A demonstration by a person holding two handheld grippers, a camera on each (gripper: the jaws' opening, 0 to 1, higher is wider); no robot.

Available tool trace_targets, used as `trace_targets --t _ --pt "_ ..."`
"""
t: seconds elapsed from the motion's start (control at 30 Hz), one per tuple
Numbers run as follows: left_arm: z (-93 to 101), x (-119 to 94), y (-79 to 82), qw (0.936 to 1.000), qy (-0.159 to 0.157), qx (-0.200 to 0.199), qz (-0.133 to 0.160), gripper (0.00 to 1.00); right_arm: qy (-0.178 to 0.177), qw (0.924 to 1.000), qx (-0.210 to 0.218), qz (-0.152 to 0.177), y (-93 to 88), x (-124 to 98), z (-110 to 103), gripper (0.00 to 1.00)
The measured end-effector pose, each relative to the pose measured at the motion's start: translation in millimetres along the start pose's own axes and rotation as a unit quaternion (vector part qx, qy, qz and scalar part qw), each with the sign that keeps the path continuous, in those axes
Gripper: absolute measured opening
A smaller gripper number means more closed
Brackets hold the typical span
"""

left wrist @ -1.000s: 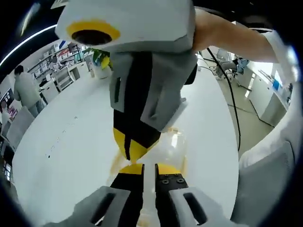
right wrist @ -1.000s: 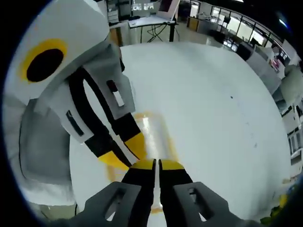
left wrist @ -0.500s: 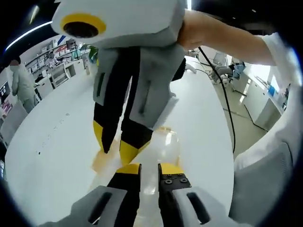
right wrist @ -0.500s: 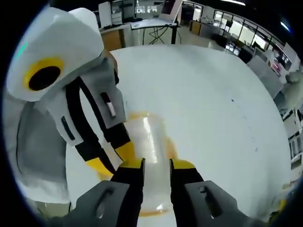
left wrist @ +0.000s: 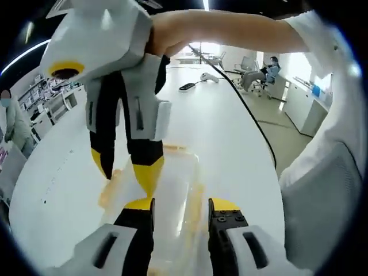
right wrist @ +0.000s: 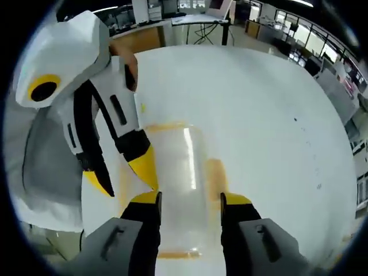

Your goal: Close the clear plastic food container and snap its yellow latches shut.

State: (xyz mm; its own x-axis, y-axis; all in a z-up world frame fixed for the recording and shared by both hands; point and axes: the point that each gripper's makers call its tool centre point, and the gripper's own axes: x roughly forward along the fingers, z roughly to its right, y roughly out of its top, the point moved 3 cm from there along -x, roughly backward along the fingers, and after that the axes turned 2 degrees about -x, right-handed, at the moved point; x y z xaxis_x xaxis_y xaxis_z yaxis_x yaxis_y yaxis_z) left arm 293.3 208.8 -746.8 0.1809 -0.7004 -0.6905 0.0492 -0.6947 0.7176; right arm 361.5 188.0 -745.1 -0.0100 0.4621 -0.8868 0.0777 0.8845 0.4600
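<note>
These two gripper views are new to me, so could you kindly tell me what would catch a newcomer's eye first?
Most striking are the two grey grippers with yellow-tipped jaws meeting over one clear container with yellow latches on a white table. In the right gripper view, the right gripper stands open over the container, with the left gripper coming in beside it. In the left gripper view, the left gripper is open too, and a person's bare forearm stretches across the top.

A large white table (left wrist: 230,144) is seen carrying a clear plastic container (right wrist: 178,172) with yellow latches (right wrist: 215,172), set flat on its top. At the far end a black cable (left wrist: 253,123) and two small devices (left wrist: 187,87) are laid on the surface
</note>
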Motion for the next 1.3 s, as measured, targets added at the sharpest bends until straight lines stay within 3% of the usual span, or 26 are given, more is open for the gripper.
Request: trace_targets --t 0.13,0.23,0.37,0.6,0.77,0.83,1.03,1.3 --pt "2.4 1.0 -1.6 0.9995 0.007 0.028 -0.009 0.35 0.029 0.9994 -0.009 -0.015 0.0 6.4 -5.9 0.48" --pt "2.4 0.9 -1.6 0.9993 0.010 0.033 -0.011 0.34 0.034 0.9993 -0.013 -0.013 5.1 6.9 -5.5 0.45" --pt "1.2 2.3 -3.1 0.9961 0.025 0.082 -0.022 0.32 0.048 0.9980 -0.022 -0.034 5.1 7.8 -4.8 0.44" --pt "-0.7 3.4 -2.4 0.9952 0.036 0.086 -0.029 0.28 0.069 0.9951 -0.027 -0.066 4.8 10.6 -4.3 0.44" --pt "1.5 5.3 -4.0 0.9903 0.049 0.120 -0.049 0.28 0.076 0.9937 -0.023 -0.080 4.4 12.6 -5.6 0.44" --pt "1.3 5.8 -3.8 0.9915 0.057 0.105 -0.052 0.28 0.077 0.9933 -0.022 -0.083 4.2 12.7 -6.9 0.43" --pt "2.4 6.6 -3.4 0.9882 0.071 0.118 -0.068 0.27 0.079 0.9929 -0.025 -0.085 3.0 11.8 -8.4 0.43" --pt "2.4 6.0 -3.4 0.9886 0.077 0.117 -0.056 0.26 0.093 0.9928 -0.021 -0.072 1.2 11.0 -3.9 0.43"
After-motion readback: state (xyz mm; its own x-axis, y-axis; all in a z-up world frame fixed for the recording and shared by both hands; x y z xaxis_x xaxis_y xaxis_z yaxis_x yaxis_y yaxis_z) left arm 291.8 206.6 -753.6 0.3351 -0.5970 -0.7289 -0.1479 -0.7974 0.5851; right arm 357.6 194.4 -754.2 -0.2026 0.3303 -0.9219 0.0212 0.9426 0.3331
